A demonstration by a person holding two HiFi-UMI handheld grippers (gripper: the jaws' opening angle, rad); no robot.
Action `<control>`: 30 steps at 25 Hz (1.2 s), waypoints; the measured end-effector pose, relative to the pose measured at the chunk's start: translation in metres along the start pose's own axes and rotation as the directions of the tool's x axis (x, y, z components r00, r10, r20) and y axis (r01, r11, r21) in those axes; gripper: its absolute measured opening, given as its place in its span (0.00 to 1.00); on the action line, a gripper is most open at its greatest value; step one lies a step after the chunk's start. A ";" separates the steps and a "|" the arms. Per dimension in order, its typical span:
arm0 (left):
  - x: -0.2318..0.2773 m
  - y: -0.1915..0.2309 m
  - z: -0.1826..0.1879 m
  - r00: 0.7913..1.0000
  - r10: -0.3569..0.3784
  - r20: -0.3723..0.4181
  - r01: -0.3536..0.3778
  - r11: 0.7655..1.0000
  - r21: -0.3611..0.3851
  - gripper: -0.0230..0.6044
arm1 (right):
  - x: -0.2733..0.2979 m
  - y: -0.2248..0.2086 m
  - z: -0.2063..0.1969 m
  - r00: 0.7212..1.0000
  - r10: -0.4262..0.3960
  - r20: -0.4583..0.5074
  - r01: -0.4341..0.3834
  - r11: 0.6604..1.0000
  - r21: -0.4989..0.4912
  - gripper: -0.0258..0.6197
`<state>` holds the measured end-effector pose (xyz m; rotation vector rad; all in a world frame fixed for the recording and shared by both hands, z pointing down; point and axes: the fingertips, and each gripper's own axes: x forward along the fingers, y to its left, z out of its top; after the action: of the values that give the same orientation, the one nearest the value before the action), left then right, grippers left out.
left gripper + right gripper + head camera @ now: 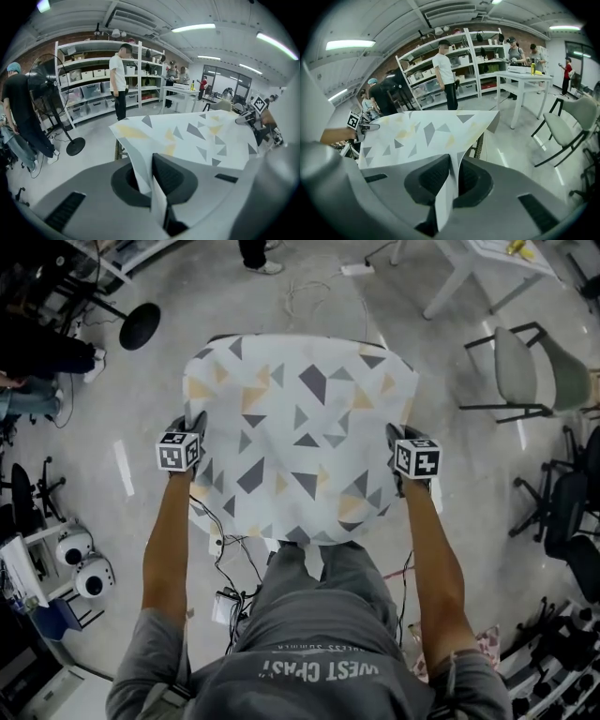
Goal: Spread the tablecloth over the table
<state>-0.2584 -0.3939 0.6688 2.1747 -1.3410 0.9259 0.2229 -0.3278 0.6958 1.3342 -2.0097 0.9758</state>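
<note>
Nearest the person, the left gripper [193, 424] and the right gripper [397, 434] were each clenched on a side edge of the tablecloth [300, 437], with only a thin fold of fabric pinched between each pair of jaws. That slim hold looked like the main risk: a tug from either side could pull the cloth free and drop that side in a heap. If one hand came down lower than the other, the cloth would probably land skewed. The cloth lay spread between the two grippers and hid the top of the table [479, 146], of which only a bit of the base showed below. The far corners drooped unheld, so they might fold under or hang unevenly, and trapped air could leave wrinkles. Below was a bare grey floor [187, 352] with cables [225, 568] by the person's feet. Farther off stood a fan [139, 325] at the left and a chair [525, 371] at the right, with shelves [89, 84] and standing people beyond.
</note>
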 end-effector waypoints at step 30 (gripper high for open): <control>0.079 0.064 -0.097 0.955 0.131 -0.268 -0.147 0.988 -0.041 0.14 | 0.055 -0.064 -0.074 0.997 -0.059 -0.056 0.066 0.988 0.140 0.11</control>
<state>-0.3217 -0.4080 0.7937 1.8530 -1.3822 1.1670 0.2649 -0.3145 0.7991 1.4224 -1.8783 1.1303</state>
